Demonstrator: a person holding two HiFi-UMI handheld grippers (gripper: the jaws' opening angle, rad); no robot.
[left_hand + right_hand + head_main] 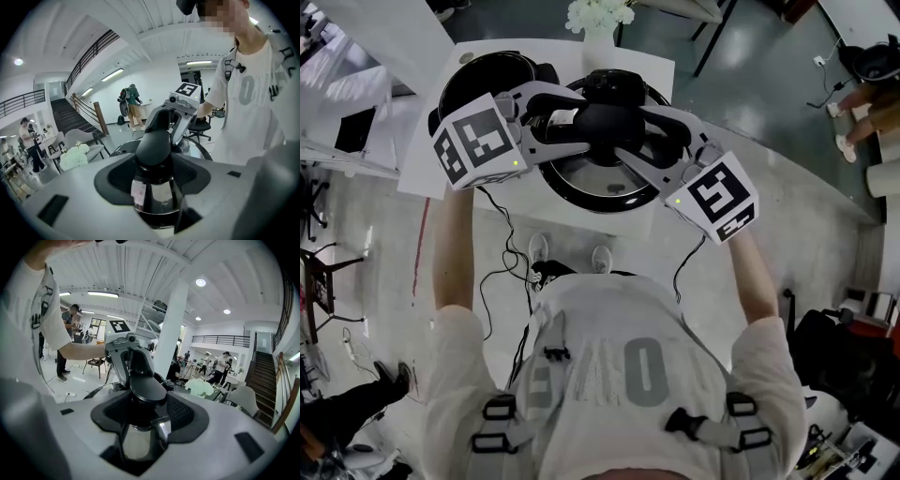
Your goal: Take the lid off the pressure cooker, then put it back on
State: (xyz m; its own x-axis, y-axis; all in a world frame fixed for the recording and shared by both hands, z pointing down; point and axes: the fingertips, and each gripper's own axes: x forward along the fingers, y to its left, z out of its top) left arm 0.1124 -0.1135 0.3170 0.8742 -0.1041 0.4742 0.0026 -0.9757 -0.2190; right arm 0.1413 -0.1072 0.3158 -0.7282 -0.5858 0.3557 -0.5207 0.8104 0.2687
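The first half looks done to me: the lid is off the cooker pot and lies beside the pot, on the side nearer me. My left tool and right tool are both clamped on the lid's black handle from opposite sides. Whether the lid rests on the worktop or hangs above it, I cannot tell. Setting it back on the pot is still to do. The lid is round, dark and glossy, with a bright steel rim.

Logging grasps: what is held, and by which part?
The left hand-held gripper and right hand-held gripper clamp the lid by its black handle, from opposite ends.
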